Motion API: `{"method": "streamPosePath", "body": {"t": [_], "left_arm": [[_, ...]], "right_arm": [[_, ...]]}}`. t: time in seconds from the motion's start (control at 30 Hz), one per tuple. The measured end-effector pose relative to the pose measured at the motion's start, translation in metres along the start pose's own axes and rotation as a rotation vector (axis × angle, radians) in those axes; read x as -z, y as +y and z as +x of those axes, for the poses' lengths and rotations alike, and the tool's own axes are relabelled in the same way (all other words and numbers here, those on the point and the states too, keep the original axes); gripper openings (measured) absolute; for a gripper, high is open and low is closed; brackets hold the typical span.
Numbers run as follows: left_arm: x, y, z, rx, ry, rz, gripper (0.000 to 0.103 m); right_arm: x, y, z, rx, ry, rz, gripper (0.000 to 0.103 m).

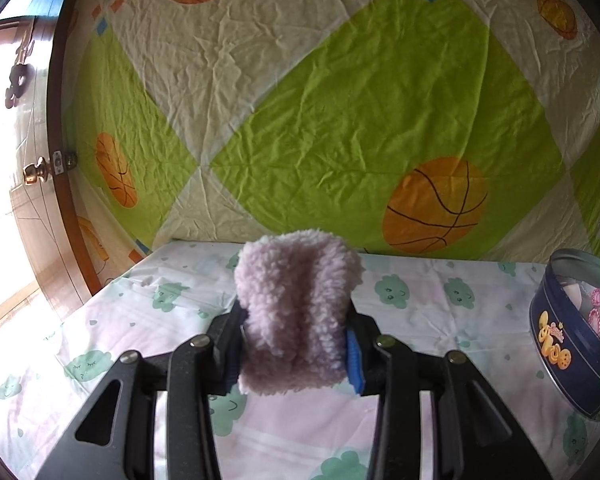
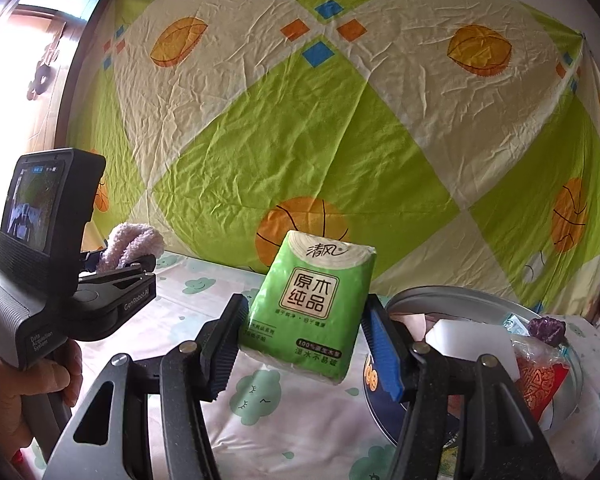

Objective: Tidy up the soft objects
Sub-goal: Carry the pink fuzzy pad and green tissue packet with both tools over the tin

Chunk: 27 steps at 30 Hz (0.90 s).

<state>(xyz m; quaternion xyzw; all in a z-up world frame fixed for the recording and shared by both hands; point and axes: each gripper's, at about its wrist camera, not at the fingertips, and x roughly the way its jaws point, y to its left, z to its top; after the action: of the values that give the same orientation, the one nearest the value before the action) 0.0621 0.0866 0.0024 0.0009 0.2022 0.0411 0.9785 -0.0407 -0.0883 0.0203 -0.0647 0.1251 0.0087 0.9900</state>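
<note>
left gripper: jaws clamped on a folded fluffy pale-pink cloth, held upright and clear of the table cloth, which is white with green cloud faces. blue pad shows at the right side of the bundle; the bundle blocks the view of the table strip straight ahead.

right gripper: jaws closed on a green tissue pack, tilted slightly, lifted off the table. landmark for places: round tin.

- tissue pack: just left of the tin, above the table cloth, in front of the tin's left rim.
- fluffy cloth: well left of the tin, seen in the right wrist view sticking up from the left gripper.
- tin holds a white block, a red printed packet and a purple item; contents partly hidden behind the right gripper's finger.
- in the left wrist view the tin sits at the far right edge, dark blue wall with yellow cartoon lettering, not legible.

writing: pack reads "清风", "原木纯品", "100%". left gripper body reads "GenRobot.AI" and "Data Acquisition System".

a hand grips the left device's handle, gripper pointing roughly level over the table.

behind the tin: hung sheet, green and cream diamonds with orange basketballs. far left of the tin: wooden door with brass knob.
</note>
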Motion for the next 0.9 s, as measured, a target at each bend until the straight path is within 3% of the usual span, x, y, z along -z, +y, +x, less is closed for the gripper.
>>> {"method": "streamPosePath", "body": {"t": [0.9], "left_arm": [[0.015, -0.046, -0.038, 0.060, -0.002, 0.005, 0.040]], "right_arm": [[0.012, -0.046, -0.028, 0.041, 0.002, -0.022, 0.061]]}}
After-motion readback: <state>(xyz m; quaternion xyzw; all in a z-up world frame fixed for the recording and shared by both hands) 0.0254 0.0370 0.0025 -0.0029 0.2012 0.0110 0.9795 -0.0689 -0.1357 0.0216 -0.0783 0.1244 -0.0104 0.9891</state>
